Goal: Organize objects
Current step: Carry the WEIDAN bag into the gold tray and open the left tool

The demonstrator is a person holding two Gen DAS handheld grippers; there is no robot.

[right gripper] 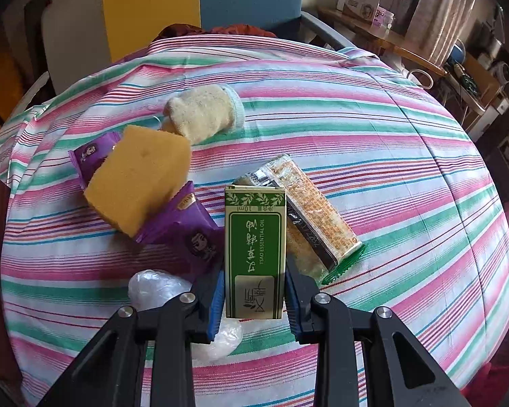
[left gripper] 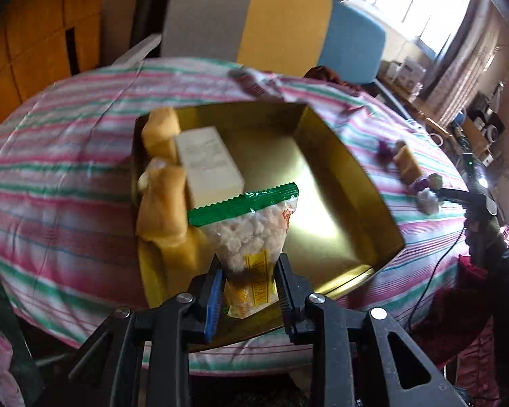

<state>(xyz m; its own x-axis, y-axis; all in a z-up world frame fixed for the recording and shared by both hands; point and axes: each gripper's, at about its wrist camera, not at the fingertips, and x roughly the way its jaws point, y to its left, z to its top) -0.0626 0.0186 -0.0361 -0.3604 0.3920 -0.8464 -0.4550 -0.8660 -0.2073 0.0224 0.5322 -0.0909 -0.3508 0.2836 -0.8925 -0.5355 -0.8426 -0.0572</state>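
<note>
In the left wrist view my left gripper (left gripper: pixel 249 271) is shut on a clear snack packet with a green top seal (left gripper: pixel 251 227), held over the near part of a gold tin box (left gripper: pixel 339 156). Inside the tin along its left wall are two yellow sponges (left gripper: pixel 163 200) and a white box (left gripper: pixel 208 164). In the right wrist view my right gripper (right gripper: pixel 254 288) is shut on a green essential oil box (right gripper: pixel 254 251), held upright above the striped cloth (right gripper: pixel 390 169).
On the cloth in the right wrist view lie a yellow sponge (right gripper: pixel 139 186), purple snack packets (right gripper: pixel 190 227), a knitted mitten (right gripper: pixel 203 112), a long cracker packet (right gripper: pixel 315 217) and a clear plastic wad (right gripper: pixel 159 286). A colour-striped chair (left gripper: pixel 271 23) stands behind the table.
</note>
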